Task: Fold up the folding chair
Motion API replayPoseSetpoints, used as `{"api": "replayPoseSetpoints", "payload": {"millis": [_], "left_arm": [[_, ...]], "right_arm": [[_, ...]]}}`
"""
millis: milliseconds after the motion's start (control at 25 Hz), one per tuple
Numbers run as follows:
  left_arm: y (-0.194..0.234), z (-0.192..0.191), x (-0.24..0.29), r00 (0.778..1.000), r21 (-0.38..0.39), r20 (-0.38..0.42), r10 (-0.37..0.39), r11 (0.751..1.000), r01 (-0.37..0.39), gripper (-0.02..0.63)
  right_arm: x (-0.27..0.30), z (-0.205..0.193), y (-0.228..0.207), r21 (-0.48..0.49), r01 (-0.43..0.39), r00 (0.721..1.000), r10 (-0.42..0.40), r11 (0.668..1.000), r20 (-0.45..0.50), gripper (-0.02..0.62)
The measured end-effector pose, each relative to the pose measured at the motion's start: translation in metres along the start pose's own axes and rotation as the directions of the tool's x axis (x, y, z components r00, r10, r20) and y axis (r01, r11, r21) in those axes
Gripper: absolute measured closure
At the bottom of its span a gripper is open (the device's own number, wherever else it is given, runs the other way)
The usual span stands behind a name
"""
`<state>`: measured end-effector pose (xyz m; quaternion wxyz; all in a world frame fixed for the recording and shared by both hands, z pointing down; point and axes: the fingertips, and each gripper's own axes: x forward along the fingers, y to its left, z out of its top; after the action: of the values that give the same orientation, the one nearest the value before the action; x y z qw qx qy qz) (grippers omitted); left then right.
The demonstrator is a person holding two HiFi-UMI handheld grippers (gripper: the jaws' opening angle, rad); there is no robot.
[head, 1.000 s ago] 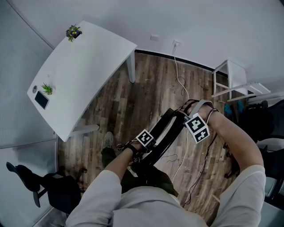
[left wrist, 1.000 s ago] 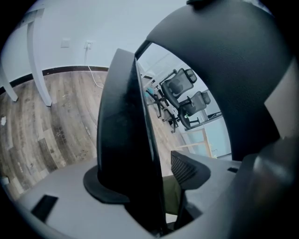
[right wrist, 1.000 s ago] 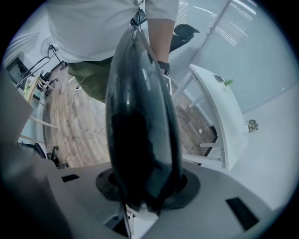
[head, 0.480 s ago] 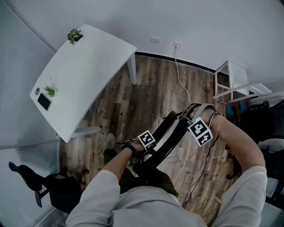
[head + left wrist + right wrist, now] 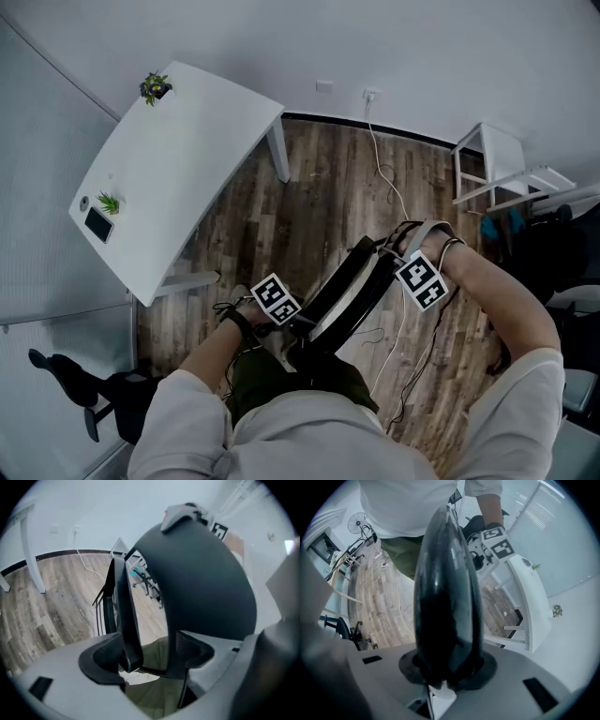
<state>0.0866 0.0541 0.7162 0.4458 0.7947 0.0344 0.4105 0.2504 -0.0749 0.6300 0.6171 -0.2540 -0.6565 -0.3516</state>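
Observation:
The black folding chair [image 5: 342,291] stands folded flat and slanted in front of me, between my two hands. My right gripper [image 5: 405,262] points down onto its upper end. In the right gripper view its jaws have just been closing, and my right gripper [image 5: 447,670] is shut on the chair's black rounded panel [image 5: 447,597]. My left gripper [image 5: 298,321] is beside the chair's lower end. Its jaws have just been opening. In the left gripper view my left gripper [image 5: 147,653] stands wide open, with a thin chair edge [image 5: 127,620] and the dark round panel [image 5: 201,583] between the pads, neither pressed.
A white table [image 5: 178,159] with two small plants and a phone stands at the left. A white stool [image 5: 497,169] is at the right wall, and a cable [image 5: 384,183] trails over the wooden floor. A black chair base [image 5: 84,403] sits at the lower left.
My left gripper has moved left and upward along the chair's lower end, with its jaws wider apart. The right gripper has stayed on the chair's top.

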Motion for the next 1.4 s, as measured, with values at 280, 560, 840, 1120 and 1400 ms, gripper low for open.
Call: {"api": "replayPoseSetpoints", "payload": {"millis": [280, 560, 840, 1120, 1400], "left_arm": [[-0.085, 0.035, -0.077, 0.978, 0.048, 0.186, -0.092, 0.995, 0.085, 0.241], [-0.112, 0.044, -0.093, 0.984, 0.127, 0.176, 0.023, 0.991, -0.046, 0.244], [-0.136, 0.049, -0.1, 0.991, 0.134, 0.134, 0.002, 0.991, -0.02, 0.235], [-0.136, 0.04, -0.06, 0.965, 0.138, 0.058, 0.257, 0.955, -0.263, 0.224], [-0.108, 0.031, -0.032, 0.888, 0.137, 0.008, 0.459, 0.879, -0.456, 0.225]], "right_arm": [[0.001, -0.001, -0.002, 0.001, -0.006, 1.0, 0.006, 1.0, 0.005, 0.497], [0.002, -0.001, -0.008, 0.003, -0.014, 1.0, 0.014, 1.0, 0.012, 0.497], [0.004, 0.0, -0.017, 0.012, -0.023, 1.0, 0.023, 1.0, 0.017, 0.495], [0.005, 0.0, -0.025, 0.01, -0.032, 0.999, 0.032, 0.999, 0.023, 0.494], [0.007, 0.001, -0.033, 0.013, -0.043, 0.999, 0.043, 0.999, 0.022, 0.495]]}}
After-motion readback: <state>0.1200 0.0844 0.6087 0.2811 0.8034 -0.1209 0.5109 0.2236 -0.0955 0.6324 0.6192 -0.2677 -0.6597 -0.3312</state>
